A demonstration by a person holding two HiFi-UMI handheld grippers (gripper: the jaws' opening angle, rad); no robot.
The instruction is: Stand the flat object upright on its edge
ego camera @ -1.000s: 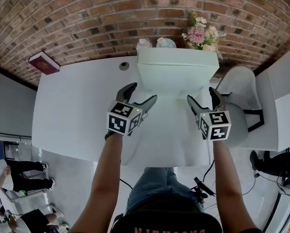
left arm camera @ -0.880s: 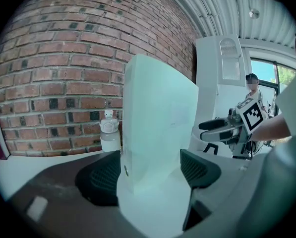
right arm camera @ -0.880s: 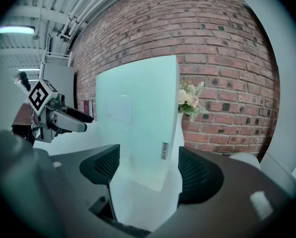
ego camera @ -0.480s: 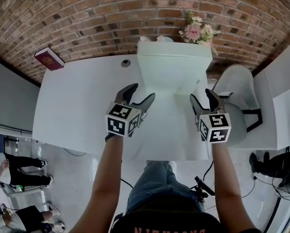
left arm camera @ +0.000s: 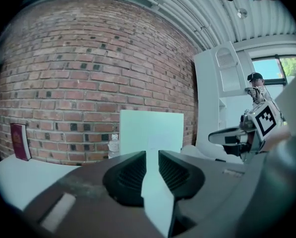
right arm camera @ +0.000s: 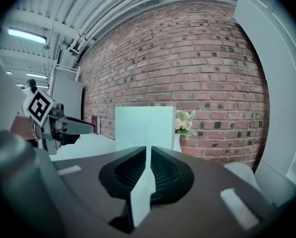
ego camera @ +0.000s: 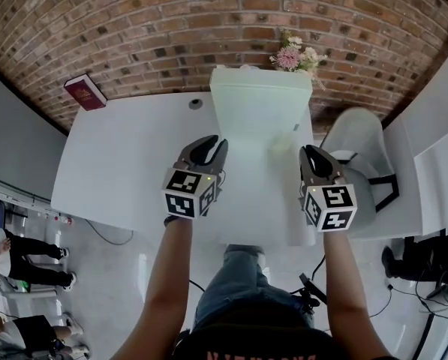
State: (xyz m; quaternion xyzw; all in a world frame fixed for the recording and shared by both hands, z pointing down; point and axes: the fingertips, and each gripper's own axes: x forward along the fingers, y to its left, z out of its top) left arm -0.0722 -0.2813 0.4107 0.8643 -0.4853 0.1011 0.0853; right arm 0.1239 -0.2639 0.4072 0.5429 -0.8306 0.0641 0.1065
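Observation:
The flat object is a pale mint board (ego camera: 260,100) that stands upright on its edge at the back of the white table (ego camera: 126,156), in front of the brick wall. It shows straight ahead in both gripper views, as the board (left arm camera: 151,130) and the board (right arm camera: 144,128). My left gripper (ego camera: 208,148) hovers short of it on the left. Its jaws have just been closing and keep a narrow gap with nothing in it. My right gripper (ego camera: 314,156) hovers on the right; its jaws have just closed to a thin slit, holding nothing. Neither gripper touches the board.
A maroon book (ego camera: 85,92) leans at the table's far left corner. Pink and white flowers (ego camera: 295,55) stand behind the board. A white chair (ego camera: 359,148) sits at the right, and a round cable hole (ego camera: 196,103) lies left of the board.
Both grippers have drawn back from the board's sides and risen, and their jaws have gone from wide open to nearly together. The board stays standing on its own.

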